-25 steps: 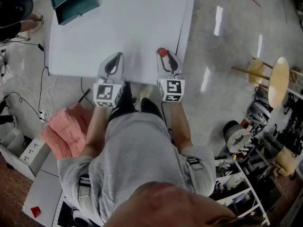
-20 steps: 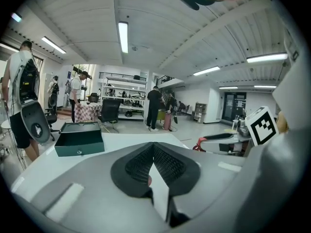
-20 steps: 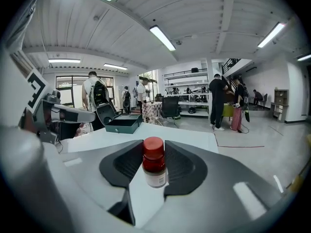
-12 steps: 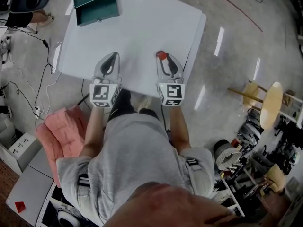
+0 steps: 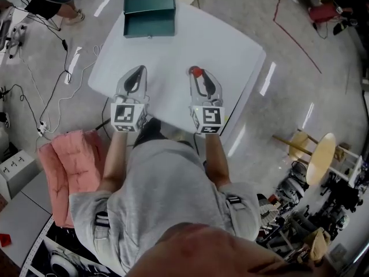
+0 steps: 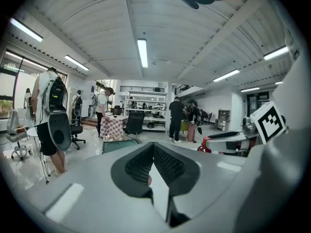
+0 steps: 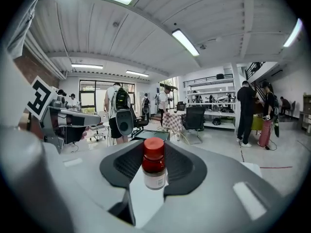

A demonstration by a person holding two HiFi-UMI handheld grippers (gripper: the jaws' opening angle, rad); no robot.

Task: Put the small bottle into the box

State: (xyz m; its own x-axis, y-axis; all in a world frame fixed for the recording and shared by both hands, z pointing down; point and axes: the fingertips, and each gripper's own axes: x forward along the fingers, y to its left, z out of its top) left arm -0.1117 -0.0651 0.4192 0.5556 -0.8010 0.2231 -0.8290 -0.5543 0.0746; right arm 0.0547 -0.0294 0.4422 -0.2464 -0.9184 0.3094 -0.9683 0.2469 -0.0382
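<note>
Right gripper [image 5: 198, 77] clamps a small brown bottle with red cap [image 7: 154, 171] over a white worktop [image 5: 230, 51]. Left gripper [image 5: 137, 75] is closed and empty. An open dark green box [image 5: 149, 15] sits at the worktop's far edge.

The small bottle [image 7: 154, 171] was dark, glossy stuff, glass or plastic, I couldn't tell which, with a matt red plastic cap [image 7: 154, 148] and a pale paper label [image 7: 155, 179]. The right gripper [image 5: 199, 77] and left gripper [image 5: 135, 77] wore smooth, matt grey plastic shells; the pads [image 7: 127, 165] were black and finely ribbed. The box [image 5: 149, 12] looked like green painted metal with a dull sheen. The table [image 5: 190, 45] was white, smooth and matt, while the floor [image 5: 300, 85] was polished and mirror-glossy. A pink cloth [image 5: 63, 166] looked soft and quilted; the stool [image 5: 318, 157] was pale wood.
</note>
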